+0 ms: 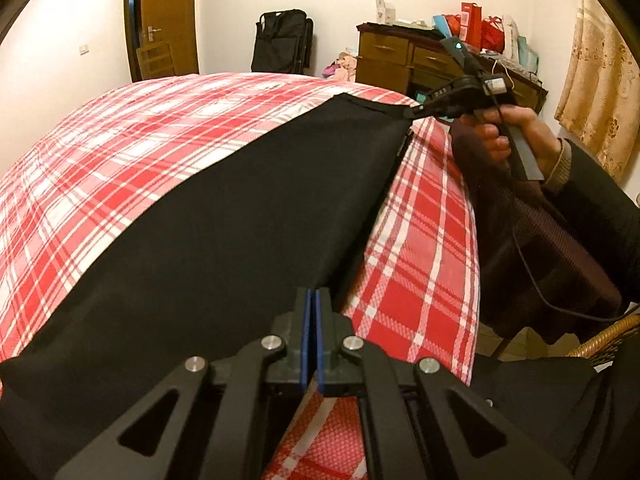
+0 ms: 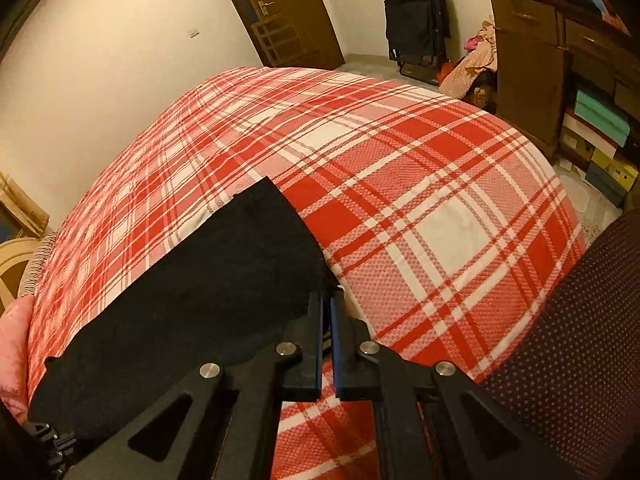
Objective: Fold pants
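Black pants (image 1: 224,208) lie stretched in a long band across a red and white plaid bed cover (image 1: 120,140). At the bottom of the left wrist view, my left gripper (image 1: 312,294) is shut on the near edge of the pants. My right gripper (image 1: 414,112), held by a hand (image 1: 516,128), pinches the far corner and holds it slightly raised. In the right wrist view, the right gripper (image 2: 329,298) has its blue pads closed on the corner of the pants (image 2: 192,288). From there the cloth runs down and left over the bed cover (image 2: 440,200).
A wooden dresser (image 1: 400,60) with bags on top stands beyond the bed, beside a black bag (image 1: 282,42) and a door (image 1: 168,16). A curtain (image 1: 600,92) hangs at the right. Stacked boxes (image 2: 600,128) sit on the floor. Dark dotted fabric (image 2: 580,320) borders the bed's right edge.
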